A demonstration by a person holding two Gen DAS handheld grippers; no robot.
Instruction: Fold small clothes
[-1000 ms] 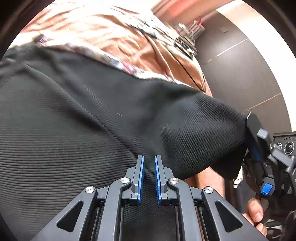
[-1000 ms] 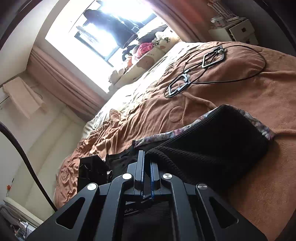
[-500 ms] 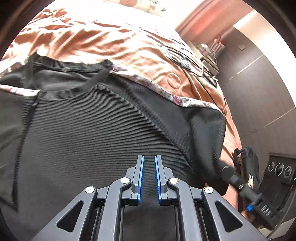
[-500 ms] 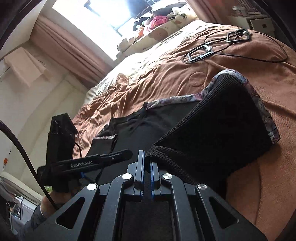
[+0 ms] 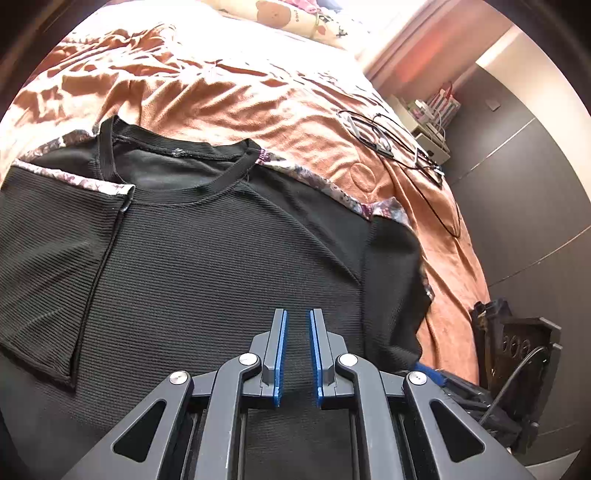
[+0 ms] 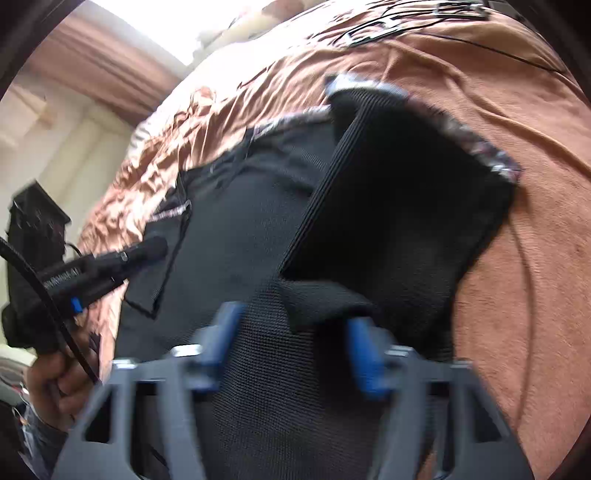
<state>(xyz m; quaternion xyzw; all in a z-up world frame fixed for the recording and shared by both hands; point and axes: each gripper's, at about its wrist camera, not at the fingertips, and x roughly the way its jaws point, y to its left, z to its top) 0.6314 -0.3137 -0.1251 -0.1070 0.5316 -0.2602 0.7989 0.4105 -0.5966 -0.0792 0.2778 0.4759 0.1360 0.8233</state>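
Rumpled rust-brown bedding (image 5: 258,92) covers the bed that carries everything, with a patterned pillow (image 5: 295,18) at its far head edge and a tangle of black cables (image 5: 391,144) near its right edge in the left wrist view. On the near part of the bed lies the black ribbed T-shirt (image 5: 221,266), neckline toward the head of the bed, floral trim along its shoulders, and both sleeves turned in over the body. The left gripper (image 5: 295,354) hangs over the lower middle of the shirt, its blue pads standing almost together with a narrow slot between them and nothing pinched. The right gripper (image 6: 291,354) is blurred and its jaws are opening; a fold of the turned-in right sleeve (image 6: 399,206) sits between the spreading pads, which appear no longer to press on it. The knit looks light, soft and limp, so it should drape and sag from any single pinch rather than keep a shape, and its ribbed surface probably grips the pads well. For the next fold, the hem corners at the near edge of the bed seem the best hold, one in each gripper, lifted together so the cloth does not twist.
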